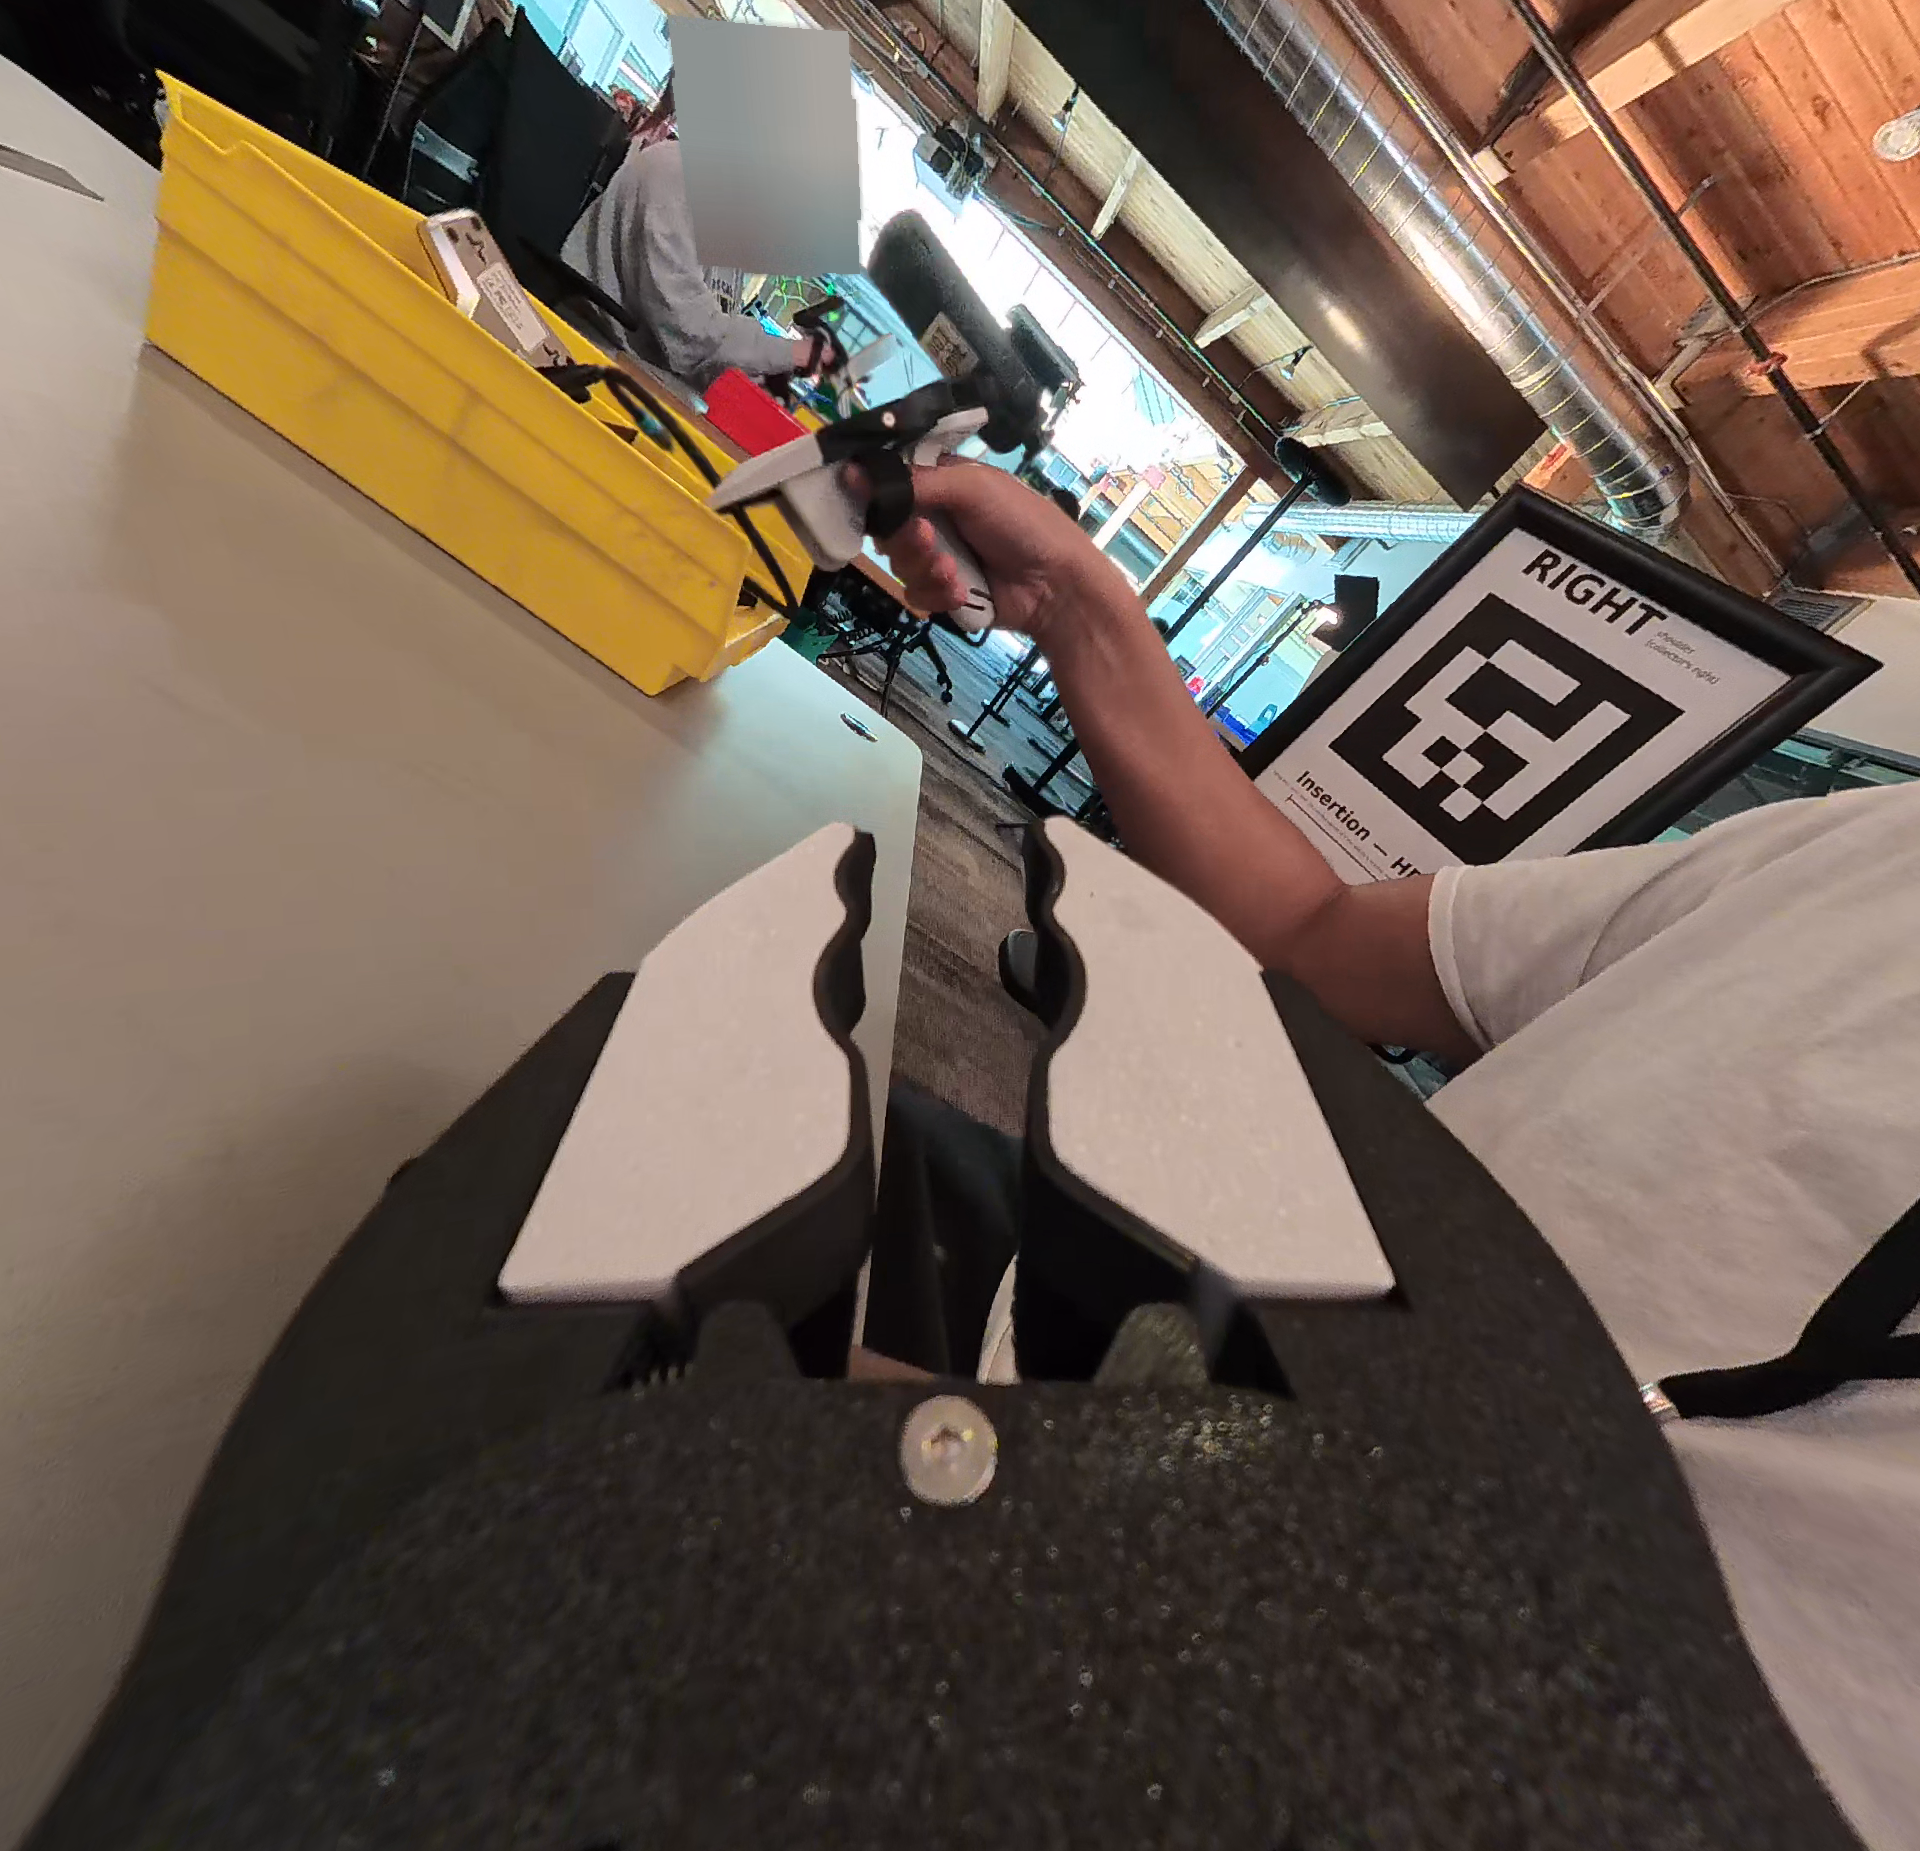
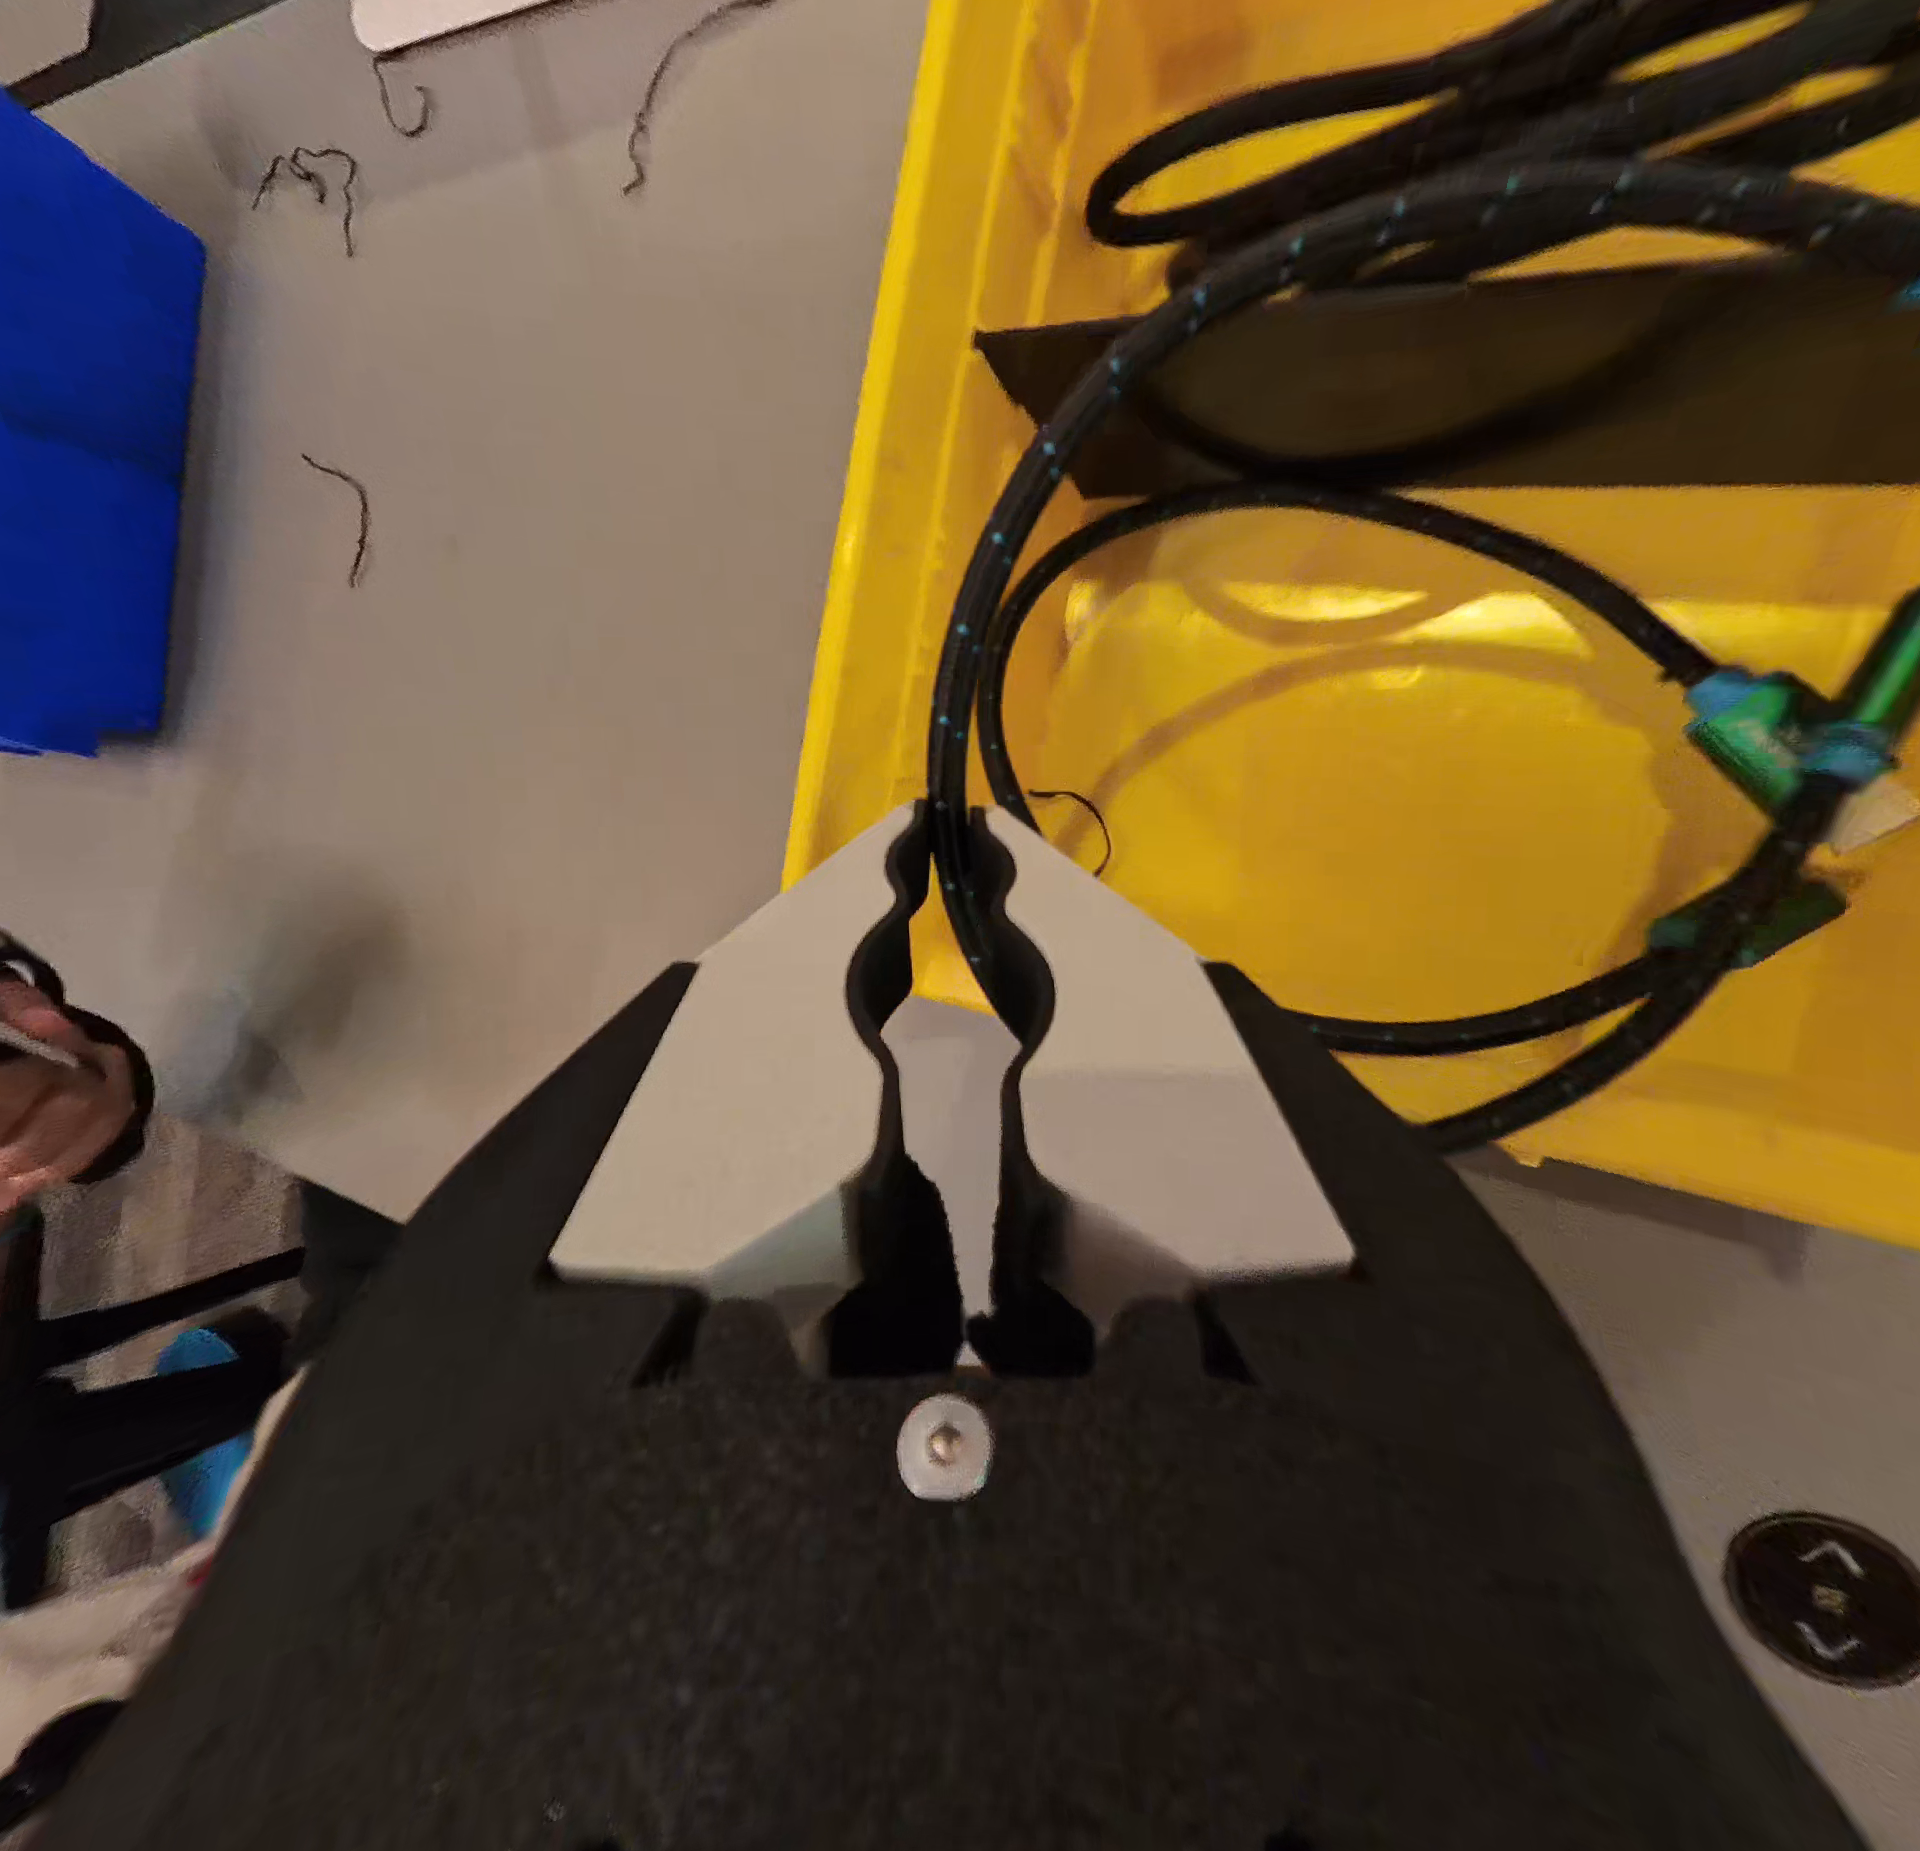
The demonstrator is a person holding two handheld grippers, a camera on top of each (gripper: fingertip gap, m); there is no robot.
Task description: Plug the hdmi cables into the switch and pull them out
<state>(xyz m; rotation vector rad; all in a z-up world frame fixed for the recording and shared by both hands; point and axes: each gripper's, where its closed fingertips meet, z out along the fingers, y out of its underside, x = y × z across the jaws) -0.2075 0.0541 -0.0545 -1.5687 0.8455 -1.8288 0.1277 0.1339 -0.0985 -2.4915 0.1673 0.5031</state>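
Note:
My right gripper [image 2: 945, 827] is shut on a black braided HDMI cable [image 2: 961, 617] with blue flecks, pinched at the fingertips over the near rim of the yellow bin [image 2: 883, 471]. The cable loops inside the bin. Two green plugs [image 2: 1756, 736] [image 2: 1745, 918] lie at the bin's right side. A dark flat box [image 2: 1558, 388] lies under the cables; I cannot tell whether it is the switch. In the left wrist view the right gripper [image 1: 769, 487] holds the cable [image 1: 764, 554] up above the bin [image 1: 416, 409]. My left gripper [image 1: 945, 851] is open and empty at the table's edge.
A white flat device [image 1: 483, 279] leans inside the bin. A framed marker sign [image 1: 1538, 721] stands to the right. A blue object [image 2: 83, 451] and loose threads [image 2: 353, 523] lie on the table left of the bin. A round black grommet [image 2: 1818, 1604] sits in the tabletop. A person sits behind the bin. Tip to tip, the grippers are about 35 cm apart.

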